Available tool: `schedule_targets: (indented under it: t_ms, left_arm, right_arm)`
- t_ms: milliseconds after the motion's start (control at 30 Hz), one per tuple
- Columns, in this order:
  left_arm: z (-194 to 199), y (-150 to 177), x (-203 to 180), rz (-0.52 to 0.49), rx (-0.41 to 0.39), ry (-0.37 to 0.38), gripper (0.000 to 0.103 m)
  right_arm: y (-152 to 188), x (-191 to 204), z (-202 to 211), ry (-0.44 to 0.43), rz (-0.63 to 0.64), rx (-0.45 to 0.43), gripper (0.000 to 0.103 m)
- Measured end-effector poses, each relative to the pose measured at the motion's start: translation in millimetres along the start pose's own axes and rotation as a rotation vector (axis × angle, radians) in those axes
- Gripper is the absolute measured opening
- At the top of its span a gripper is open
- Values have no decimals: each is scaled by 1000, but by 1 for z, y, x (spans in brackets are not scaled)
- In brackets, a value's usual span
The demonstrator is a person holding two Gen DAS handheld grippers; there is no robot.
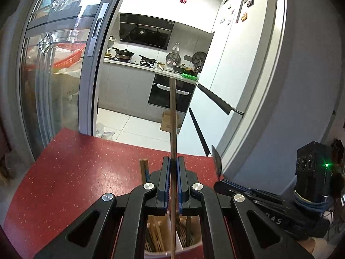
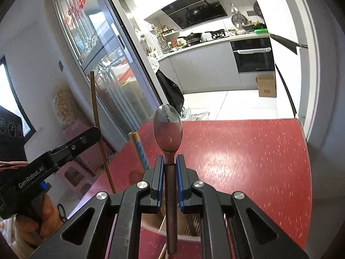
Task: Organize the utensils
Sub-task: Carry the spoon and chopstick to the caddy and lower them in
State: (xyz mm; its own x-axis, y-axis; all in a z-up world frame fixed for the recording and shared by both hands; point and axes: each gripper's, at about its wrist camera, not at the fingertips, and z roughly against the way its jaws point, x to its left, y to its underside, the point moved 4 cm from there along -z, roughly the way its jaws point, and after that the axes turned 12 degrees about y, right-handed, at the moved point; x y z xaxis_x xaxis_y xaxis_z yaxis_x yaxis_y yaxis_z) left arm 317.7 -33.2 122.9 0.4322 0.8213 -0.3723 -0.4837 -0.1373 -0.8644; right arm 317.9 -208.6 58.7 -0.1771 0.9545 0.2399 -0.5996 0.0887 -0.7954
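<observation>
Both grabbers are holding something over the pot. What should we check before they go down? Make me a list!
1. Left gripper pinches the thin brown wooden chopstick: ok.
2. Right gripper pinches the shiny metal spoon by its dark handle: ok.
3. Chopstick stands upright above the divided round utensil holder: ok.
4. Spoon handle points down toward the holder's opening: ok.
5. Room left in the chopstick side, which already has wooden sticks: cannot tell.
6. The two grippers sit close together over the red speckled table; enough space between them: cannot tell.
</observation>
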Motion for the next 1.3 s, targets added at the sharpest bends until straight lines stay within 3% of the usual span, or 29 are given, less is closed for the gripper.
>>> schedule_targets:
  t_ms: [300, 800, 1000, 1233, 1300]
  left_arm:
    - [-23, 22, 13, 18, -23, -16, 34]
    - [-22, 75, 15, -48, -26, -133, 34]
    - [-15, 84, 12, -73, -6, -171, 34]
    - [-6, 92, 11, -98, 33, -211, 34]
    - [-2, 94, 11, -90, 42, -216, 34]
  right_arm:
    - [7, 1, -39, 41, 120, -69, 12]
    - [46, 9, -38, 75, 294, -218, 12]
    - [63, 14, -36, 85, 352, -193, 12]
    - [64, 2, -35, 91, 288, -128, 13]
    - [63, -1, -34, 92, 276, -118, 19]
